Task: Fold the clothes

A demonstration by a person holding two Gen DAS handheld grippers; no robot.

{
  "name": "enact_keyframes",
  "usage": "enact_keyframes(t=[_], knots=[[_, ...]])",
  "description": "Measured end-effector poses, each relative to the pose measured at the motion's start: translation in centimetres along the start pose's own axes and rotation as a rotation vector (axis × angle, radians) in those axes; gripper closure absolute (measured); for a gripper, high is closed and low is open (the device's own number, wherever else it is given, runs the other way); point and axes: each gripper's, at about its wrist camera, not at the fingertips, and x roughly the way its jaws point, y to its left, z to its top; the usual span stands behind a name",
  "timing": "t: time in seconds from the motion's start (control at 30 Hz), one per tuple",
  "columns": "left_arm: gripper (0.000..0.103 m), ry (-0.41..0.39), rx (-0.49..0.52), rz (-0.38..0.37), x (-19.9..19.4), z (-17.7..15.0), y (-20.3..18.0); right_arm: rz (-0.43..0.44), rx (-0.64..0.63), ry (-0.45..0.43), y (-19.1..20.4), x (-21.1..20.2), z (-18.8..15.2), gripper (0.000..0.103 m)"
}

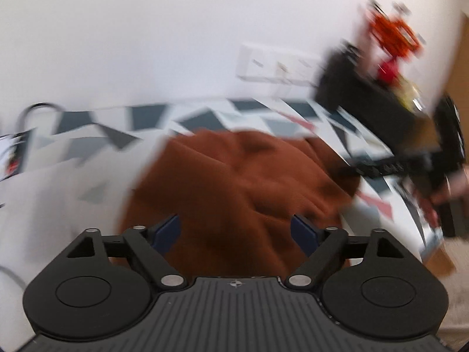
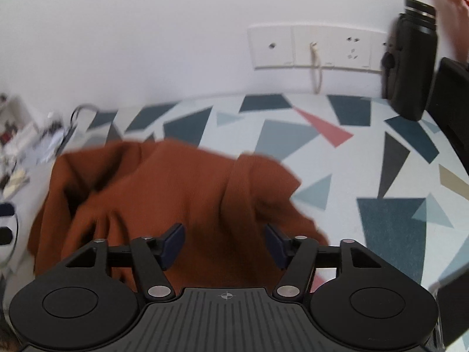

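The left claw [image 1: 236,231] stands spread wide, its two blue-padded fingers [image 1: 167,231] well apart with nothing pinched between them; it hangs over the rumpled rust-brown knit garment [image 1: 234,182], which lies loose on the bench just ahead of and under the fingertips. The right claw [image 2: 224,245] is likewise spread, somewhat less wide, and its blue pads [image 2: 173,243] press on nothing, the same rust-brown garment [image 2: 164,193] lying bunched beneath and to the left of it, one folded band running up the cloth just beyond the right finger. The garment rests on a bench covered in a white cloth printed with dark teal, grey and pink triangles [image 2: 366,158], which stretches away ahead and to the right of the right claw. Farther out, at the back right of the bench against the wall, stands a tall black cylindrical bottle with a ribbed cap [image 2: 413,61]; what it holds cannot be seen. On the white wall beyond is a row of white socket plates [image 2: 316,47] with a pale cord hanging from one. To the far left of the right claw lies a blurred heap of small white and grey items [image 2: 35,140], too smeared to make out. In the left wrist view the other gripper's black body with orange parts [image 1: 390,94] shows at upper right, blurred. No writing can be read anywhere.
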Motion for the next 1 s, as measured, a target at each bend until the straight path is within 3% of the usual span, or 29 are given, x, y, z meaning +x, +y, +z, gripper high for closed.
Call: enact_keyframes(t=[0.1, 0.2, 0.27, 0.33, 0.43, 0.47, 0.5, 0.53, 0.6, 0.7, 0.83, 0.9, 0.97, 1.0], knots=[[0.019, 0.069, 0.120, 0.018, 2.3, -0.9, -2.2, -0.037, -0.107, 0.003, 1.7, 0.0, -1.2, 0.025], [0.020, 0.086, 0.212, 0.051, 3.2, -1.4, -2.8, -0.073, -0.241, 0.002, 3.9, 0.2, -2.5, 0.011], [0.042, 0.097, 0.244, 0.062, 3.6, -1.6, -2.8, -0.095, -0.331, 0.002, 5.3, 0.5, -3.3, 0.010], [0.076, 0.121, 0.176, 0.027, 3.8, -1.6, -1.2, -0.115, -0.394, 0.004, 6.2, 1.2, -3.9, 0.011], [0.087, 0.087, 0.052, 0.037, 2.6, -1.6, 1.2, -0.097, -0.395, 0.024, 6.2, 2.3, -4.1, 0.033], [0.088, 0.070, 0.014, 0.048, 2.1, -1.6, 2.0, -0.073, -0.368, 0.034, 5.9, 2.6, -3.9, 0.048], [0.089, 0.046, -0.012, 0.065, 1.4, -1.5, 2.6, -0.049, -0.337, 0.043, 5.6, 2.7, -3.6, 0.055], [0.091, 0.019, -0.036, 0.085, 0.5, -1.4, 3.2, -0.031, -0.311, 0.046, 5.3, 2.7, -3.3, 0.058], [0.091, -0.026, -0.071, 0.123, -1.1, -0.9, 4.4, -0.018, -0.282, 0.025, 4.9, 2.3, -2.6, 0.074], [0.091, -0.077, -0.119, 0.176, -2.9, -0.4, 6.2, -0.040, -0.233, -0.051, 4.1, 1.7, -0.7, 0.087], [0.091, -0.114, -0.201, 0.233, -4.3, 0.0, 8.9, -0.116, -0.039, -0.169, 2.3, 1.6, 2.8, 0.083], [0.091, -0.121, -0.248, 0.237, -4.4, 0.0, 10.2, -0.137, 0.042, -0.183, 1.8, 2.0, 4.0, 0.070], [0.091, -0.121, -0.276, 0.237, -4.3, -0.2, 11.0, -0.128, 0.057, -0.150, 2.0, 2.2, 4.0, 0.063], [0.091, -0.119, -0.287, 0.234, -4.3, -0.4, 11.4, -0.125, 0.055, -0.139, 2.2, 2.1, 3.7, 0.051]])
